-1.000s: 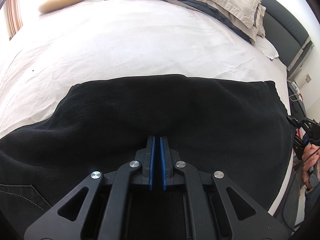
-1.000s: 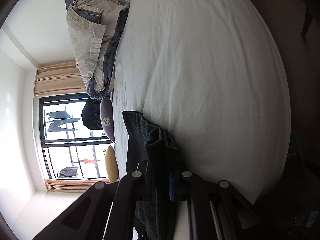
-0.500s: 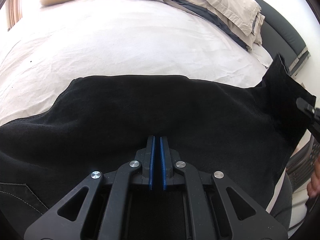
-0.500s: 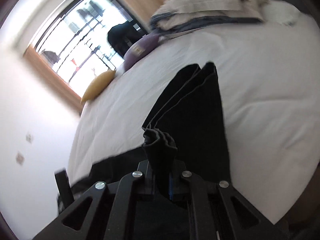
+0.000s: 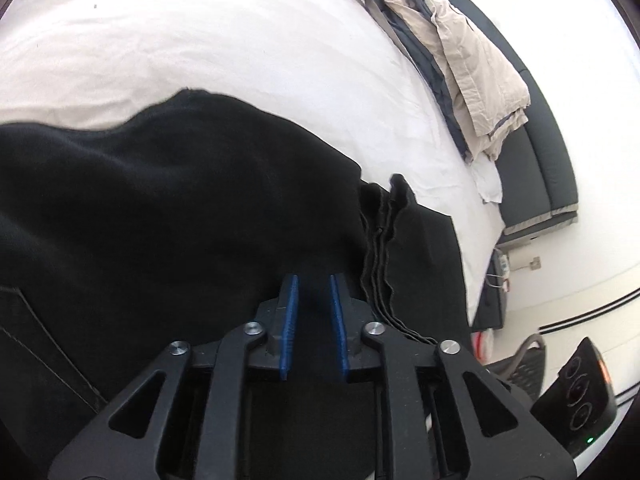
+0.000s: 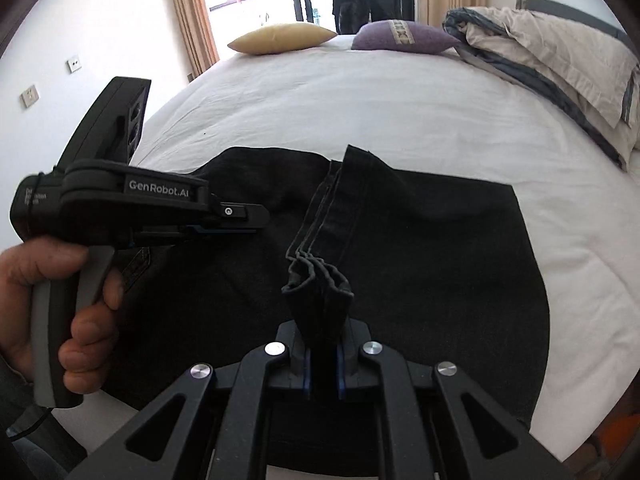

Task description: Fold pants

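White bed sheet (image 6: 360, 92), yellow cushion (image 6: 280, 38), purple cushion (image 6: 404, 36), rumpled beige duvet (image 6: 552, 64), curtains (image 6: 192, 12)

The 2 wrist views look steeply down, close over the black pants (image 5: 168, 216) (image 6: 432, 256) on the bed (image 5: 208, 40) (image 6: 360, 100), which both share.

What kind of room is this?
A bedroom, most likely: a wide bed with a white sheet, a yellow cushion and purple cushion at its far edge, and a crumpled beige duvet.
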`<state>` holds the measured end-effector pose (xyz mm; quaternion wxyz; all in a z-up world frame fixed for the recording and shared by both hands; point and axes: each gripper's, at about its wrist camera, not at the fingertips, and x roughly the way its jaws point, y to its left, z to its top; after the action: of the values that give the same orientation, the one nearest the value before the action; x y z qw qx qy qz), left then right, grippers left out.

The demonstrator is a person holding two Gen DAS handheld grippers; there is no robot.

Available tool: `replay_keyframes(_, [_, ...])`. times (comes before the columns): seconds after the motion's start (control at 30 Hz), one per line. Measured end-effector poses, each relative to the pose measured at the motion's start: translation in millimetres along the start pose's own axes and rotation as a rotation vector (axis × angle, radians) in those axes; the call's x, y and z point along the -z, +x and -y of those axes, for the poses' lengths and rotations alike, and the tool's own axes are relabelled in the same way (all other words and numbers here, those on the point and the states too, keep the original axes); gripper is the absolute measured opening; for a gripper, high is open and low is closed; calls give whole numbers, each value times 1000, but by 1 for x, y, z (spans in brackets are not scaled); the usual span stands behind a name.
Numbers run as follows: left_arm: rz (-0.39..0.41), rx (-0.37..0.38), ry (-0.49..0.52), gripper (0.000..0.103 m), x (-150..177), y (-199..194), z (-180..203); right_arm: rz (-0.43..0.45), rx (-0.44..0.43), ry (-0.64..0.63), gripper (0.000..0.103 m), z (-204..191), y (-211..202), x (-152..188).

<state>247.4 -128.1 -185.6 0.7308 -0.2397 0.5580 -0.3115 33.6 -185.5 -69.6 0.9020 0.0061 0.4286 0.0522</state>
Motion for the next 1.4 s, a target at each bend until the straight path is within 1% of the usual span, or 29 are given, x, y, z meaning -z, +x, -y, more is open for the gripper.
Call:
replay_keyframes(0.03, [-10,31,-23,40,0,0,0,13,20,-36,10,-6,-4,1])
replay_keyframes(0.07, [-9,72,-39,63,1,-2,2,27,40,-73,10,-12,-7,1])
replay_keyframes(0.1, [-3,101,-51,78,1,-5,4,40,62,-111,10,-19,-11,2])
replay_keyframes(0.17, [-4,119,-74,85,0,-9,6,67,102,-186,10,-33,-21,6])
replay_keyframes(0.23, [-23,151,-100,86,-1,-8,4,91,137,-261,10,-50,-26,10])
replay_keyframes(0.33, [-31,176,-110,86,0,-9,1,106,160,-341,10,-70,-30,18])
replay_keyframes(0.37, [-29,186,-115,84,0,-10,-1,107,161,-360,10,-76,-29,20])
replay_keyframes(0.43, [-35,182,-123,69,0,-14,-4,102,150,-387,10,-89,-29,25])
replay_keyframes(0.47, [-46,180,-126,42,-1,-15,-7,101,142,-397,10,-94,-29,26])
replay_keyframes(0.5, [-57,162,-121,23,-2,-14,-8,100,138,-407,10,-100,-28,26])
replay_keyframes(0.53, [-60,131,-107,22,-5,-17,-12,99,134,-418,10,-105,-28,27])
replay_keyframes(0.6, [-63,111,-79,10,-8,-25,-17,102,123,-437,10,-115,-28,25])
replay_keyframes(0.7, [-62,80,-37,7,-12,-39,-25,104,104,-469,10,-129,-27,25])
replay_keyframes(0.73, [-62,67,-25,7,-8,-48,-36,102,98,-481,10,-134,-26,26])
replay_keyframes(0.8, [-67,39,-3,7,-10,-56,-41,96,87,-499,10,-142,-23,26])
replay_keyframes(0.97, [-69,-27,27,7,-13,-65,-55,69,71,-538,10,-156,-11,26])
replay_keyframes(1.17, [-61,-50,35,7,-7,-74,-68,44,60,-567,11,-162,-3,31])
replay_keyframes(1.3, [-62,-65,34,9,-2,-71,-70,20,51,-574,12,-161,7,28])
replay_keyframes(1.33, [-64,-65,32,9,-2,-70,-69,3,41,-564,14,-152,14,20])
replay_keyframes(1.37, [-66,-66,33,9,-2,-71,-69,-16,25,-549,17,-150,17,21])
replay_keyframes(1.4, [-67,-78,36,11,-2,-71,-66,-27,11,-529,17,-147,20,19])
